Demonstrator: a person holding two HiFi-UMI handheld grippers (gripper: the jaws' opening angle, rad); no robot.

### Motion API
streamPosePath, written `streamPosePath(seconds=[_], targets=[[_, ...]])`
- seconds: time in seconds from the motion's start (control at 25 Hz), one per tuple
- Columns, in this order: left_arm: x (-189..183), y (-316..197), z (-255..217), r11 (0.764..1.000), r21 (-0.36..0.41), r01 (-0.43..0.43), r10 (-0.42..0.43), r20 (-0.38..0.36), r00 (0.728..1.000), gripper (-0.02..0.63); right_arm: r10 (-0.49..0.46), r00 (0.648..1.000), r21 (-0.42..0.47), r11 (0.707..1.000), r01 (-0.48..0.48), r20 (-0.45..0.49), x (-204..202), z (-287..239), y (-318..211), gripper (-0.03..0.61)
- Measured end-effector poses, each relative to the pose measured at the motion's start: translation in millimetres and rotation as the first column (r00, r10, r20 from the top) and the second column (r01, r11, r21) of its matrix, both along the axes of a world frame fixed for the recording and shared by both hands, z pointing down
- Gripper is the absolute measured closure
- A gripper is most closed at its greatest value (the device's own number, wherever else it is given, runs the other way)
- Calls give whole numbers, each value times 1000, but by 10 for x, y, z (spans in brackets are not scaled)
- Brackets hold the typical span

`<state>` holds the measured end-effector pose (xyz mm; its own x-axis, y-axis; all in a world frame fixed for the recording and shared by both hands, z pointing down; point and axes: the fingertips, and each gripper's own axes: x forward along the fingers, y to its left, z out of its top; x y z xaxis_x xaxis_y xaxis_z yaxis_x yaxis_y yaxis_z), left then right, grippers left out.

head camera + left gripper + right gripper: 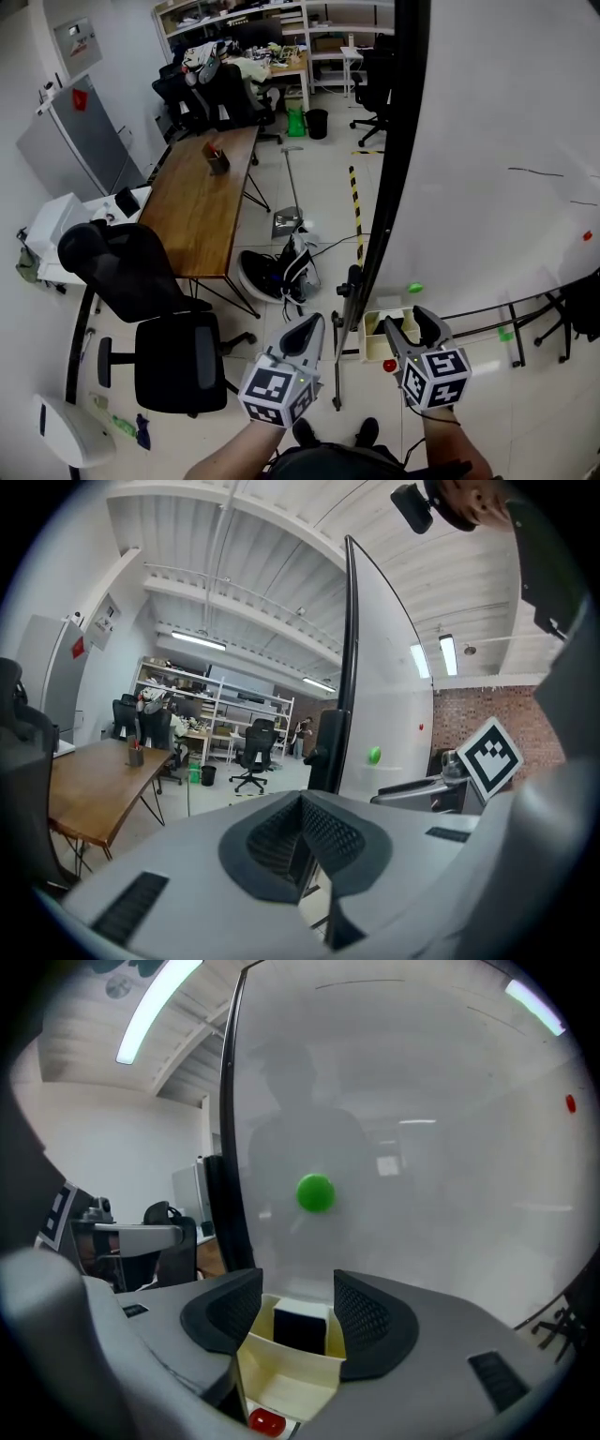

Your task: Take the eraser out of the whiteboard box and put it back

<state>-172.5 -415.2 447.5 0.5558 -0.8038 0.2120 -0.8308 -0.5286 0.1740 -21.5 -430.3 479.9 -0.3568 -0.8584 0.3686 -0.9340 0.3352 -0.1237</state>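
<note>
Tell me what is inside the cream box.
A black eraser stands in the far compartment of the box; the near one looks bare. What lies beneath the eraser is covered.

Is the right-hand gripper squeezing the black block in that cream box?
No: the jaws of the right gripper stand apart, and the black eraser sits in the cream box, clear of both pads.

In my right gripper view, my right gripper (298,1299) covered both sides of the box (281,1372). The eraser (301,1327) showed only its upper part, and the rest was behind a wall of the box. A red thing (266,1420) was cut off by the bottom edge, so I could not tell what it was. In the head view, that gripper hid part of the box, and whatever lay on the far shelves (281,23) was too small to make out.
</note>
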Motion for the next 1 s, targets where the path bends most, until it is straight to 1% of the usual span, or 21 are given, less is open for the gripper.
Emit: streamPosePath(seconds=[0.2, 0.24, 0.4, 0.52, 0.64, 0.8, 0.88, 1.0], targets=[[-18, -16, 299, 999, -50, -11, 11, 8, 1000, 586, 17, 999, -60, 998, -20, -52, -85, 362, -52, 311], [-19, -19, 358, 998, -57, -13, 14, 6, 1000, 586, 19, 998, -67, 997, -23, -56, -94, 418, -64, 295], [-40, -35, 513, 997, -77, -19, 19, -3, 1000, 586, 27, 997, -80, 996, -32, -68, -140, 543, -127, 295], [-64, -9, 587, 996, -89, -23, 22, -4, 1000, 586, 44, 991, -90, 994, -55, -124, -145, 619, -147, 293], [-68, 4, 624, 995, -93, -23, 23, -4, 1000, 586, 37, 982, -104, 993, -57, -184, -170, 681, -169, 293], [-106, 28, 666, 995, -99, -20, 20, -5, 1000, 586, 46, 983, -119, 991, -68, -178, -202, 730, -196, 295], [-134, 36, 682, 995, -102, -18, 18, -2, 1000, 586, 59, 983, -132, 988, -82, -172, -188, 749, -206, 307], [-146, 36, 721, 994, -105, -18, 18, -4, 1000, 586, 65, 983, -128, 988, -87, -173, -185, 773, -220, 311]])
